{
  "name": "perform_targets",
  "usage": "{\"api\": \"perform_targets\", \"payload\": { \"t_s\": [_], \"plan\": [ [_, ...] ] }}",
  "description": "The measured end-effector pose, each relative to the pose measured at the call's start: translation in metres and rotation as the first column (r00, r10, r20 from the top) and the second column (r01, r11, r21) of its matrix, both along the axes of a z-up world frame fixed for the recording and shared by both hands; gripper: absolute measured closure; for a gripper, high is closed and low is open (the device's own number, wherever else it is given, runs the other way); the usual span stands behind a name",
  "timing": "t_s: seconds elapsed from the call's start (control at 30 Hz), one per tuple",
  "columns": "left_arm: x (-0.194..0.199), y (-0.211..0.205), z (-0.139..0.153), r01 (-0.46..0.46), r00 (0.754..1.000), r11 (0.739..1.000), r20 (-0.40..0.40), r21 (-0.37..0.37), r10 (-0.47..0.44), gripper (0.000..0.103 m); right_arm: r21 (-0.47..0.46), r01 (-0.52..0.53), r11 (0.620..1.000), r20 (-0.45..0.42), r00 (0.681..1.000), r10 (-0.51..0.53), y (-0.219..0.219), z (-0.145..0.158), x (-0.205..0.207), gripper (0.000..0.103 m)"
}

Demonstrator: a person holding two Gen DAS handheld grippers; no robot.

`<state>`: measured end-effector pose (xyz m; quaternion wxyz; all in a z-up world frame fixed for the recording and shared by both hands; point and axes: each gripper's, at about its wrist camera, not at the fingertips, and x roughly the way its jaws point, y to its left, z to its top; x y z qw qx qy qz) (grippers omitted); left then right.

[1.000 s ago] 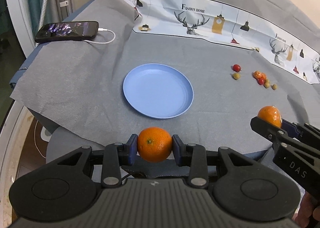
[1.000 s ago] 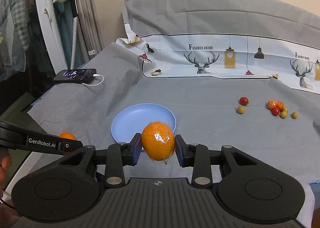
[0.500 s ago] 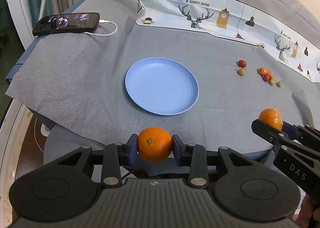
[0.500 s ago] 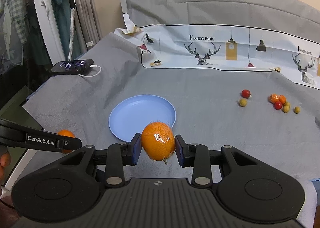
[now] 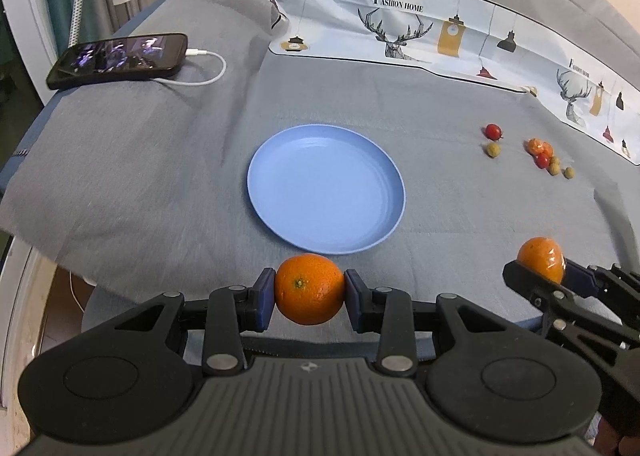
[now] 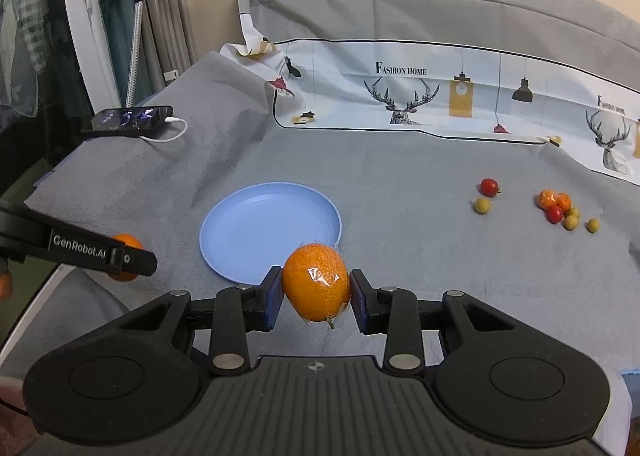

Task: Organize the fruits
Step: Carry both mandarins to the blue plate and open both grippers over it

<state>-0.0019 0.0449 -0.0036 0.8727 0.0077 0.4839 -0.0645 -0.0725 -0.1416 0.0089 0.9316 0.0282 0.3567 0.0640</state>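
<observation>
My left gripper (image 5: 309, 293) is shut on a bare orange (image 5: 309, 288), held just short of the near rim of an empty blue plate (image 5: 326, 189). My right gripper (image 6: 316, 292) is shut on a plastic-wrapped orange (image 6: 316, 281), near the plate's (image 6: 270, 230) right front rim. Each gripper shows in the other view: the right gripper (image 5: 540, 272) at the right edge, the left gripper (image 6: 128, 256) at the left edge. Small red, yellow and orange fruits (image 5: 540, 154) lie in a loose cluster on the grey cloth at far right, also in the right wrist view (image 6: 560, 208).
A black phone (image 5: 120, 58) on a white charging cable (image 5: 204, 74) lies at the far left. A printed deer-pattern cloth (image 5: 420, 36) covers the back. The table's front left edge (image 5: 60, 256) drops off beside my left gripper.
Both grippers have moved forward toward the plate, which is now closer in both views. Both oranges stay gripped.
</observation>
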Motion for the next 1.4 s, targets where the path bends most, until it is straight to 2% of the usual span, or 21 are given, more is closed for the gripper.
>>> {"api": "perform_targets", "payload": {
  "t_s": [0.3,0.67,0.9,0.93,1.0,1.03,1.07,1.1,1.13,1.23,1.4],
  "plan": [
    [0.053,-0.010,-0.026,0.013,1.000,1.000,-0.017,0.020,-0.013,0.063,-0.029,-0.049,0.998,-0.046,0.998,0.047,0.012,-0.026,0.046,0.066],
    [0.129,-0.021,-0.075,0.033,0.997,0.997,-0.071,0.066,-0.028,0.063,-0.030,-0.122,0.992,-0.135,0.984,0.117,0.023,-0.075,0.123,0.066],
    [0.154,-0.028,-0.105,0.033,0.994,0.993,-0.110,0.115,-0.020,0.063,-0.067,-0.177,0.982,-0.179,0.970,0.163,0.035,-0.102,0.154,0.066],
    [0.157,-0.028,-0.105,0.030,0.994,0.993,-0.108,0.118,-0.017,0.062,-0.072,-0.186,0.980,-0.183,0.968,0.170,0.036,-0.105,0.158,0.066],
    [0.159,-0.026,-0.100,0.028,0.996,0.994,-0.081,0.105,-0.020,0.044,-0.074,-0.209,0.975,-0.192,0.962,0.192,0.039,-0.107,0.167,0.065],
    [0.158,-0.024,-0.094,0.027,0.998,0.995,-0.059,0.099,-0.021,0.019,-0.073,-0.224,0.972,-0.189,0.960,0.207,0.040,-0.105,0.171,0.056],
    [0.155,-0.023,-0.087,0.017,1.000,0.995,-0.027,0.099,-0.015,0.001,-0.080,-0.228,0.970,-0.181,0.961,0.211,0.040,-0.102,0.173,0.048],
    [0.149,-0.020,-0.079,0.007,1.000,0.995,0.014,0.097,-0.008,0.000,-0.094,-0.225,0.970,-0.168,0.964,0.208,0.040,-0.097,0.173,0.029],
    [0.142,-0.019,-0.071,0.006,0.999,0.995,0.048,0.097,-0.010,0.000,-0.106,-0.221,0.969,-0.158,0.966,0.203,0.039,-0.093,0.171,0.019],
    [0.122,-0.016,-0.055,0.024,0.998,0.993,0.049,0.116,-0.030,0.000,-0.111,-0.201,0.973,-0.135,0.973,0.185,0.030,-0.073,0.154,0.011],
    [0.070,-0.003,-0.036,-0.047,0.999,0.995,0.007,0.094,0.046,0.000,-0.070,-0.138,0.988,-0.160,0.979,0.125,0.014,-0.044,0.101,0.004]
  ]
}}
